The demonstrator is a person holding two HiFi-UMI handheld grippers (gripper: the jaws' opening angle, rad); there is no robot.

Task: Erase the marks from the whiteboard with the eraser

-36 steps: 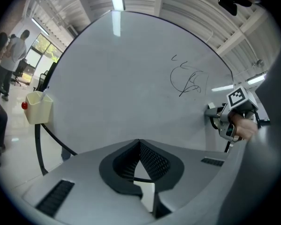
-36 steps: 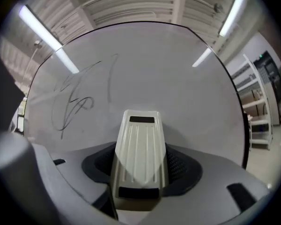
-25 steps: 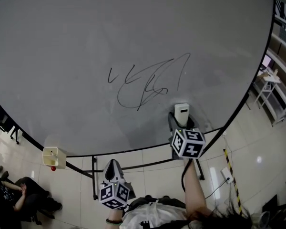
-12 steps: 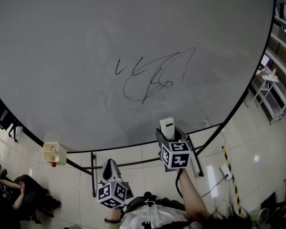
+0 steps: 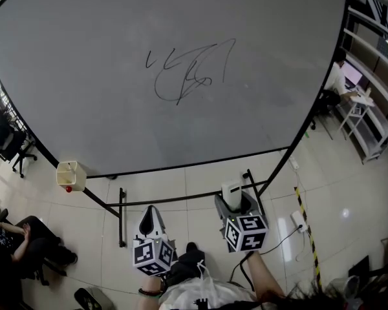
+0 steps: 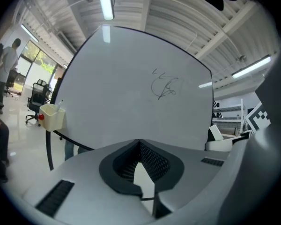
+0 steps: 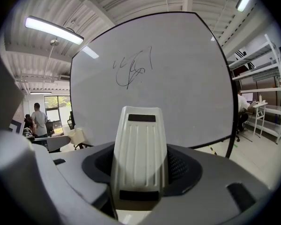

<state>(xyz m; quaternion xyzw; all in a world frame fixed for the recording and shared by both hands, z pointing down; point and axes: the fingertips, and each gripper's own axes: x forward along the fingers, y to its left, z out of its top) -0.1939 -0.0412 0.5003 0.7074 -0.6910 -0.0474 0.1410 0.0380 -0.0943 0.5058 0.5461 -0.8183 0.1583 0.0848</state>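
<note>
Right tool (image 7: 140, 171) clamping ribbed white eraser (image 7: 139, 139), scribbled whiteboard (image 5: 103, 108)

The place is a large open office-lab hall. A wide whiteboard (image 5: 181, 128) on a black stand rises ahead of both grippers, over glossy floor tiles (image 5: 349, 192). White metal shelving (image 5: 378, 131) and a person (image 5: 336, 76) working at a desk lie to the right of the right gripper (image 5: 233, 200). An office chair (image 5: 6, 137) stands left of the left gripper (image 5: 152, 218). Tube lights (image 6: 105, 1) hang from a ribbed ceiling (image 6: 154, 8).
</note>
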